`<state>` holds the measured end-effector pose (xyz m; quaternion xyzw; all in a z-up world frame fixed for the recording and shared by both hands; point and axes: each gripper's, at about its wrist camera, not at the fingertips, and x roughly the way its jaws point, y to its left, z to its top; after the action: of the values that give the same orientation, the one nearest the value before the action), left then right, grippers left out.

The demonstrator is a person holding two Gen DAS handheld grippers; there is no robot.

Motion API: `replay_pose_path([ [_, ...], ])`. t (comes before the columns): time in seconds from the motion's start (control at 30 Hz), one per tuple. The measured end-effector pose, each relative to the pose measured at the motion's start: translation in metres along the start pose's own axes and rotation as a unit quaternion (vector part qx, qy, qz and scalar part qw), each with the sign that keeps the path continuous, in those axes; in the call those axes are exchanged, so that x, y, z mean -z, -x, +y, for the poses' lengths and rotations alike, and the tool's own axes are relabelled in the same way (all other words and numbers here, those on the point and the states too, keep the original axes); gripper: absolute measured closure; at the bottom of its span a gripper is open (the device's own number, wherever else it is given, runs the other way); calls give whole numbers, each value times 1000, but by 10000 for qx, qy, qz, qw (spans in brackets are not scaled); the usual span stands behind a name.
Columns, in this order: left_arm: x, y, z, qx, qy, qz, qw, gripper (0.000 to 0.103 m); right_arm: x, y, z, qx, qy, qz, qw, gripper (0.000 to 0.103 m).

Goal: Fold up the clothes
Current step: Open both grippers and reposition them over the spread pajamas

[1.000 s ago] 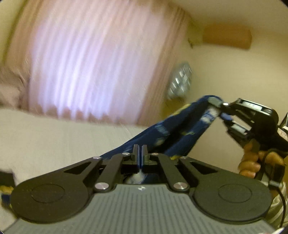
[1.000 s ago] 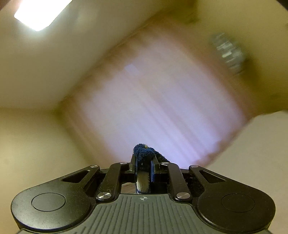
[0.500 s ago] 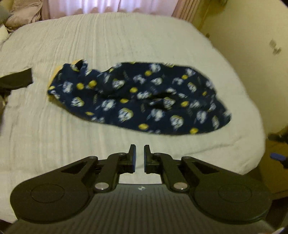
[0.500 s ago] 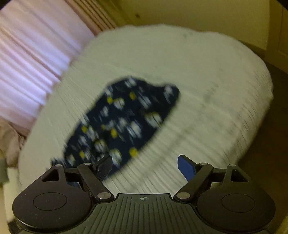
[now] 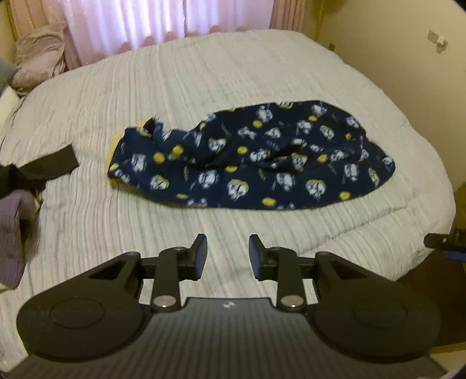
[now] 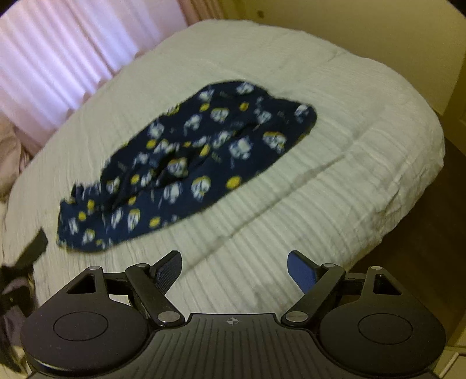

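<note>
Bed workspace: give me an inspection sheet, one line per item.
Surface: white ribbed bedspread, rumpled near the front edge.
Job's things: navy patterned garment lying crumpled and unfolded mid-bed, yellow lining showing at one end.
Clutter: black strap-like cloth and purple garment at the bed's left edge; pink bundle by the curtain.
Grippers: left gripper open, empty, above the bedspread; right gripper open wider, empty.
Cables: nothing seen.
Surroundings: pink curtain, cream wall.
</note>
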<state>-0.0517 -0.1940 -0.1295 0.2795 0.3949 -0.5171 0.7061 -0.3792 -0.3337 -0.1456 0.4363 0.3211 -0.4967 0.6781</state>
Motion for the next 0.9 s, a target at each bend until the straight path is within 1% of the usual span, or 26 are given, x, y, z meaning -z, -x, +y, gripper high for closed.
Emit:
replay_pose_path([
  [0.1, 1, 6, 6, -33, -58, -97, 9999, 76, 9, -5, 7, 13, 30, 23, 10000, 20],
  [0.23, -3, 9, 8, -104, -68, -196, 9997, 75, 12, -3, 8, 131, 76, -3, 9999, 20],
  [0.53, -13, 5, -12, -121, -73, -247, 9996, 73, 0, -5, -6, 136, 85, 0, 9999, 20],
  [0.73, -26, -8, -41, -250, 62, -210, 9994, 73, -25, -15, -32, 124, 137, 117, 9998, 20],
  [0.9, -38, -20, -74, -348, 212, -181, 9990, 72, -65, -28, -63, 64, 242, 193, 9995, 20],
])
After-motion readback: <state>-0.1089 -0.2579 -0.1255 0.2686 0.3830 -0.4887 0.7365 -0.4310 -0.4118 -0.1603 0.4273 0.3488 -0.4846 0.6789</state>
